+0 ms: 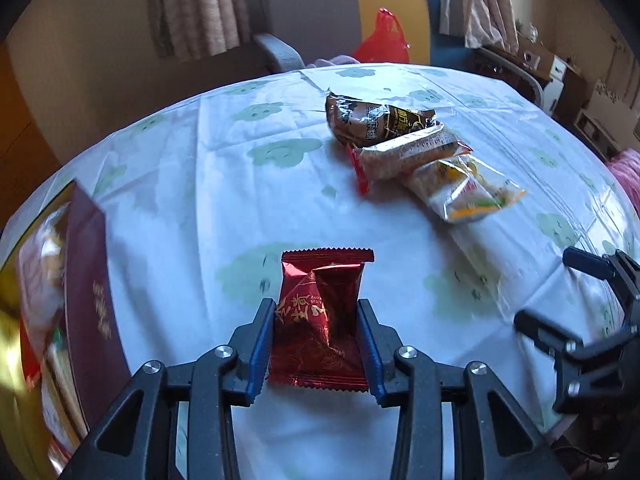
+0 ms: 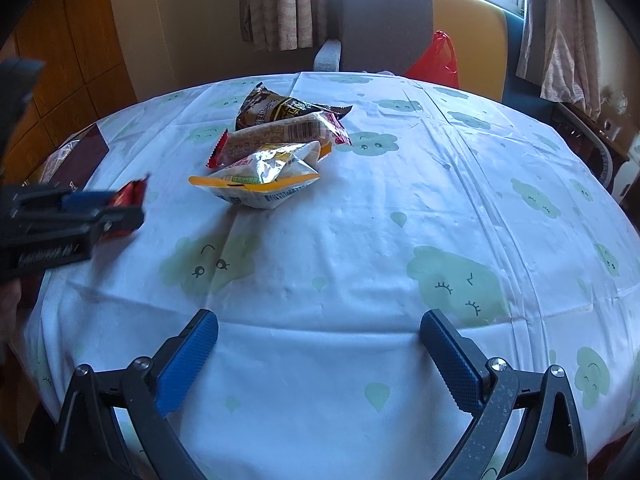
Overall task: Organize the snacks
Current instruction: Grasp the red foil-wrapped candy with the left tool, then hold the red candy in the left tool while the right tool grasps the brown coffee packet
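Though the maroon box [image 1: 86, 312] at nine o'clock is blurred and cut off by the frame edge, the table [image 2: 360, 240] shows three snack packets [image 2: 272, 148] piled at eleven o'clock, the right gripper [image 2: 320, 356] tilted down, gaping and empty, the left gripper [image 1: 318, 344] clamped on a red foil packet [image 1: 320, 320]

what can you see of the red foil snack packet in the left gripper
The red foil snack packet is a small shiny pillow pack, dark red with gold lettering and zigzag-cut ends. Its foil is creased and pinched inward in the middle. It sits between the blue pads of the left gripper, which press on both of its long sides. The far end points out over the white cloud-print tablecloth; whether it rests on the cloth cannot be told.
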### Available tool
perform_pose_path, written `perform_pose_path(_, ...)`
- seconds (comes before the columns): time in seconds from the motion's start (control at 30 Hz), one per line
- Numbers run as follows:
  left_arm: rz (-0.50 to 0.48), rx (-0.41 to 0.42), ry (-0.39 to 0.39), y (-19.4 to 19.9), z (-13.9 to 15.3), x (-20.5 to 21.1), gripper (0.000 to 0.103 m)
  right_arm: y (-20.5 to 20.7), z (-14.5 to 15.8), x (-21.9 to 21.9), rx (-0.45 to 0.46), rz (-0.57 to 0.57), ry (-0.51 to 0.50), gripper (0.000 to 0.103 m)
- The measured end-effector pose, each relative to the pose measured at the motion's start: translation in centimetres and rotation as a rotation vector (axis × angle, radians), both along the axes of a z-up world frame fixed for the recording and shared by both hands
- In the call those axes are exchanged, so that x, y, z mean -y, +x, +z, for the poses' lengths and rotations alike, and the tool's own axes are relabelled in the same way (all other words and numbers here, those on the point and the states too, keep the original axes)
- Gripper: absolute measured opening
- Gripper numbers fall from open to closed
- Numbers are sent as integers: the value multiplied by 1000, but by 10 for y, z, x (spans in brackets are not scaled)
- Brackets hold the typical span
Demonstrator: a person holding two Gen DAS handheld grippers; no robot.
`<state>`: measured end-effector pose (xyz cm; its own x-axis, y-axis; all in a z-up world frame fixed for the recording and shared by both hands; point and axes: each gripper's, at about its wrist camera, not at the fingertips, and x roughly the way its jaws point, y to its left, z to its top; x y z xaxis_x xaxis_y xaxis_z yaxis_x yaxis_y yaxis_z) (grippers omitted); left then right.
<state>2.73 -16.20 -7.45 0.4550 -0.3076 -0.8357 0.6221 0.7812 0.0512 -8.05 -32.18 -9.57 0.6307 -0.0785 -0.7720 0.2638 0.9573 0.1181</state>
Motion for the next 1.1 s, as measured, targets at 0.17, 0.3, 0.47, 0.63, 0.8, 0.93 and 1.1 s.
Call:
perform_pose_path(0.17,8,54,-20,-15,-5,-12,41,-1,5,11,9,-9,57,97)
perform_pose_path(0.3,12,60,-16,-17,-7,-10,41,3,15,22,22,-12,108,80)
perform_pose_path(0.47,16,72,-33,-19,-7,-12,41,20,45,35,72,22,111,60)
perform_pose_path(0.63,16,83,-39,-20,-8,-13,41,50,71,39,110,86,84,53)
perform_pose_path(0.8,20,86,-55,-21,-8,-15,41,90,83,36,100,178,20,51)
perform_pose_path(0.93,24,84,-67,-20,-8,-16,41,133,87,29,59,281,-54,51)
perform_pose_path(1.1,29,80,-82,-20,-8,-18,41,185,71,20,-59,407,-143,53)
